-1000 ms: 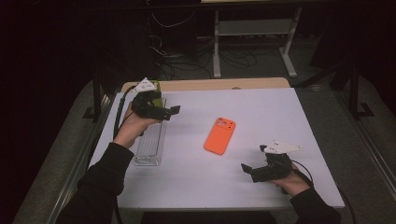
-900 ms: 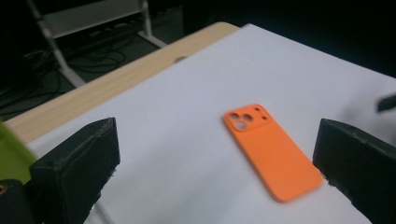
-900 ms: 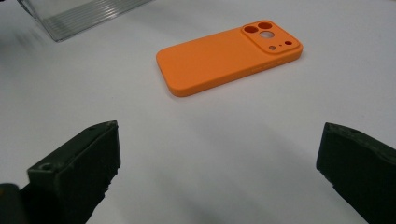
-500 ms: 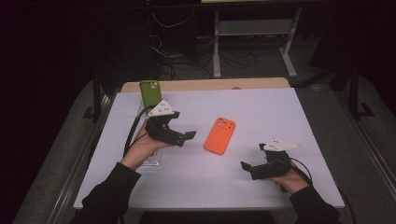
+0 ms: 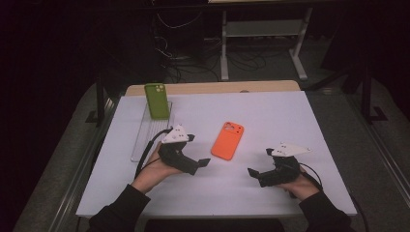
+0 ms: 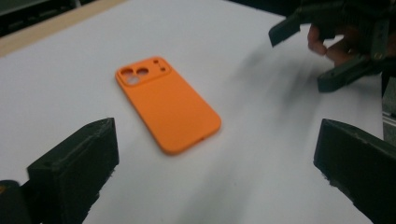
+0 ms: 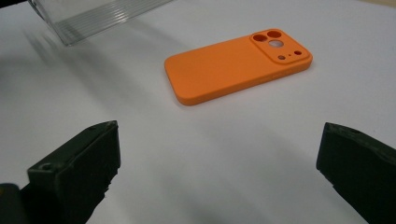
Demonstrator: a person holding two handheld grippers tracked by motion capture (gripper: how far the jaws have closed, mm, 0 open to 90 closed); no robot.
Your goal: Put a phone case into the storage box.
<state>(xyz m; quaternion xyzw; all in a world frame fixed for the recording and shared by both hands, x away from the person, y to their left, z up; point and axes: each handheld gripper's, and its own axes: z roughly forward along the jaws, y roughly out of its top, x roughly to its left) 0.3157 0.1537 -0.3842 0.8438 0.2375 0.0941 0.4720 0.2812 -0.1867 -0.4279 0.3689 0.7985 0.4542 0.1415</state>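
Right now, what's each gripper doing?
Left gripper: open, empty, jaws just reopened, aimed at the orange phone case.
Right gripper: open, holding nothing.

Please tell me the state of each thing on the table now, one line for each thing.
Orange phone case: lying flat on the table, camera cutouts up, untouched.
Green phone case: standing upright in the clear slotted rack.
Clear slotted rack: lying on the table, holding one case.
Left gripper: jaws wide open, empty, facing the orange case.
Right gripper: jaws wide open, empty.
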